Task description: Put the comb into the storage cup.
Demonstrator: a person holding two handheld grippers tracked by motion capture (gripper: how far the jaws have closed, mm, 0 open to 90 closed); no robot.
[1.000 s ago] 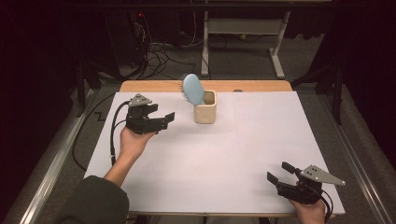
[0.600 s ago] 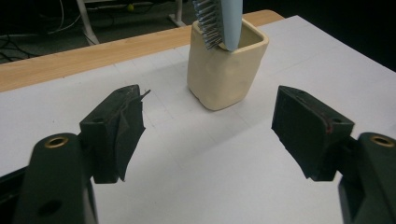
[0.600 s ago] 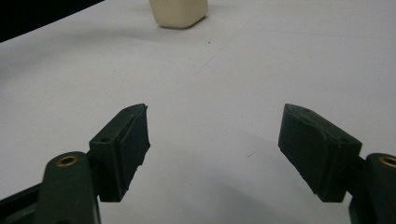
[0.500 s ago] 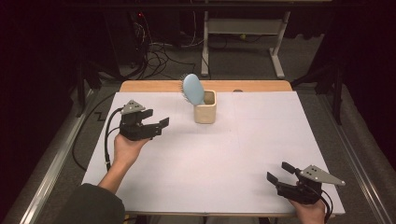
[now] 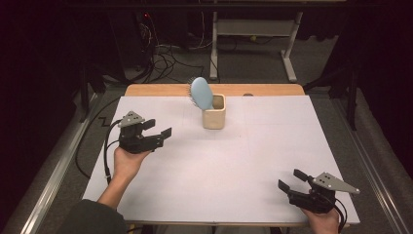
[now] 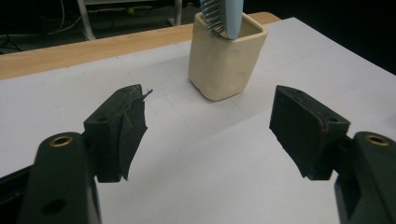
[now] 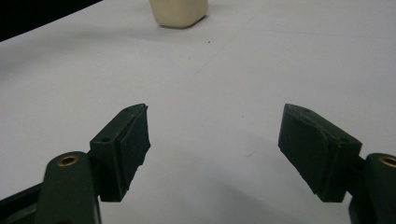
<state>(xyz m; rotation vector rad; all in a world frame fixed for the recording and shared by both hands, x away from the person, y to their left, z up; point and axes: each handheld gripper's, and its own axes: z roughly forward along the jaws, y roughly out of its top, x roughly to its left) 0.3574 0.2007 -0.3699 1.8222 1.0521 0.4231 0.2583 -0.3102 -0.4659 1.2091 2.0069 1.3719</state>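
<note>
A cream square cup (image 5: 214,117) stands at the back middle of the white table top (image 5: 234,165). A light blue hairbrush (image 5: 200,92) stands in it, head up, leaning left. My left gripper (image 5: 159,127) hovers left of the cup, jaws pointing toward it. In the left gripper view the cup (image 6: 226,60) and the brush (image 6: 224,16) sit beyond my left gripper (image 6: 210,126). Its jaws are open and have just been closing slightly, with nothing between them. My right gripper (image 5: 289,179) rests open at the near right corner. The right gripper view shows its own open gripper (image 7: 215,140) over bare table, the cup (image 7: 179,11) far off.
A wooden strip (image 5: 160,90) runs along the table's back edge. Behind it, on the dark floor, lie cables (image 5: 165,53), and a white desk frame (image 5: 253,34) stands there. A black cable (image 5: 106,151) trails from the left gripper over the table's left side.
The left hand has drawn its gripper left and toward the near side, away from the cup. The right gripper has not moved.
</note>
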